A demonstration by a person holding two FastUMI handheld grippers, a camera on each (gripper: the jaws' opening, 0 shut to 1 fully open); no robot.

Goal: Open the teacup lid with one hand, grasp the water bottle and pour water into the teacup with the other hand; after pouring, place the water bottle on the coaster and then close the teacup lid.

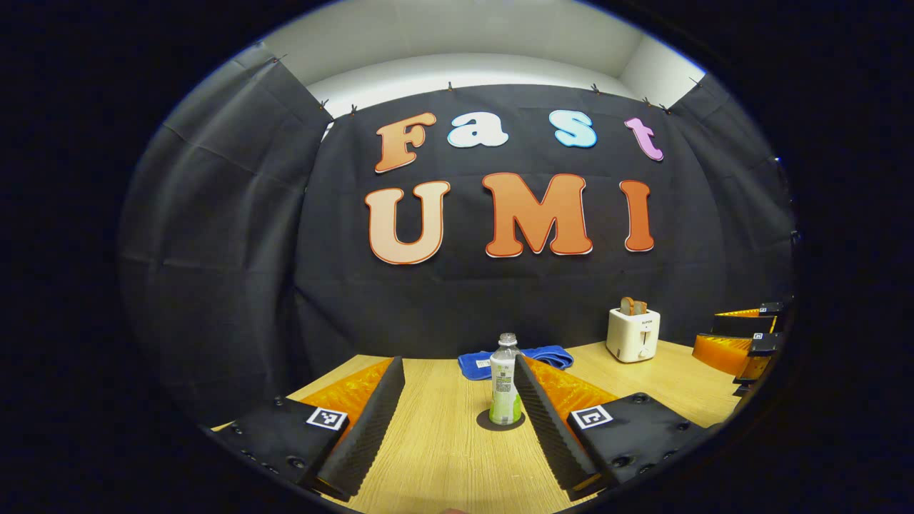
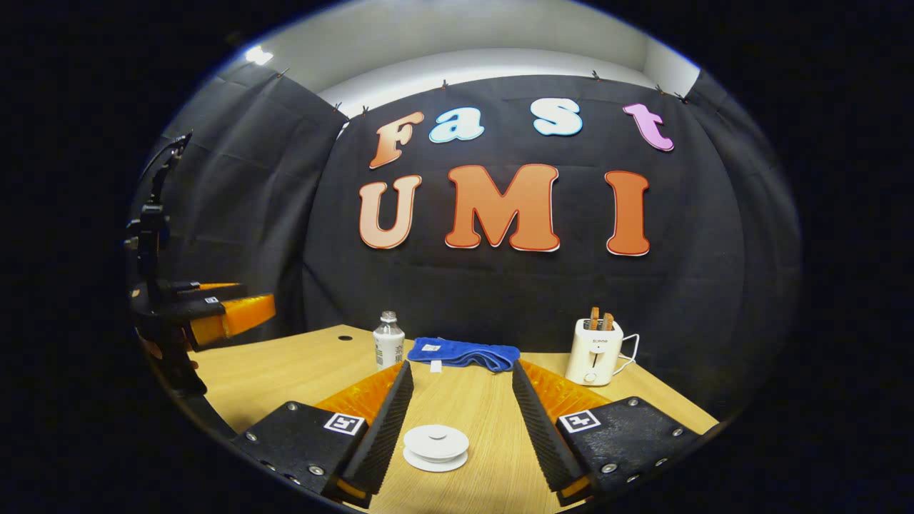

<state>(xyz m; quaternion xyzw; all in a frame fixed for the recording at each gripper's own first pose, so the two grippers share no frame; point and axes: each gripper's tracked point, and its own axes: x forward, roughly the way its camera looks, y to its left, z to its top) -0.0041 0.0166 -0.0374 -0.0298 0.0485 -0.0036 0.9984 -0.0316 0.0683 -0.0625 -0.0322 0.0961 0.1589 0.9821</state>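
A clear water bottle [image 1: 505, 387] with a white-and-green label stands upright and capped on a dark round coaster [image 1: 500, 421] on the wooden table; in the right gripper view it sits off at ten o'clock. The white teacup [image 2: 435, 447], lid [image 2: 436, 439] closed, sits low at six o'clock there

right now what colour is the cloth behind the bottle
Blue; the cloth shows best in the right gripper view, behind the bottle.
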